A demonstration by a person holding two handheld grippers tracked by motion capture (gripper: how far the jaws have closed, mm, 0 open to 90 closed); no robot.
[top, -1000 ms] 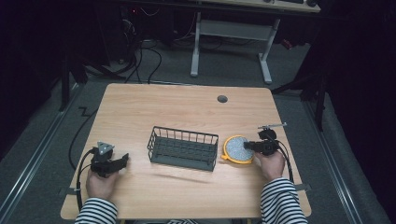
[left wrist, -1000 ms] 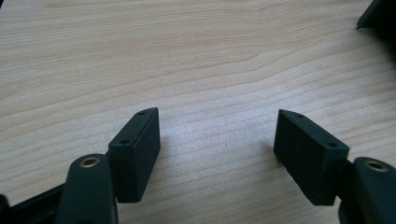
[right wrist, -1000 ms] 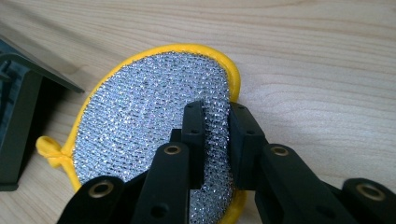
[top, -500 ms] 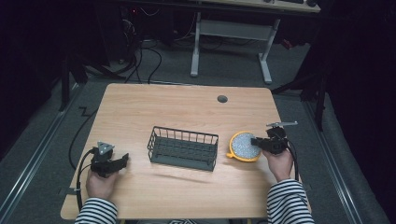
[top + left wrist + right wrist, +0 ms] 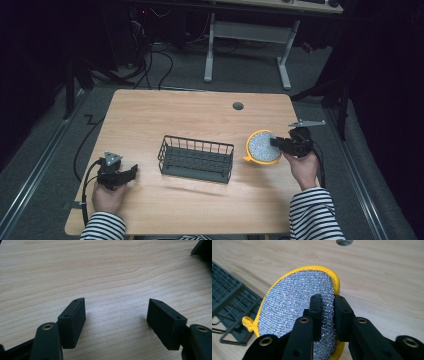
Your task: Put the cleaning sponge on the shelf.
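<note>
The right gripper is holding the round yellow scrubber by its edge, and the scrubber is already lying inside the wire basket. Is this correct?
Not quite. The right gripper does pinch the round yellow scrubber by its edge, but the scrubber is not inside the wire basket. The high view shows it beside the basket, to its right, over the table.

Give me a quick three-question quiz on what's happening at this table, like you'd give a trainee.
1. True or false: the left gripper is holding something.
2. What is the right gripper clamped on?
A. the wire basket
B. the round scrubbing pad
C. a cable
3. Fill in: the pad's rim is coloured ____.

Key:
1. False; its jaws stand apart over bare table.
2. B
3. yellow
</note>
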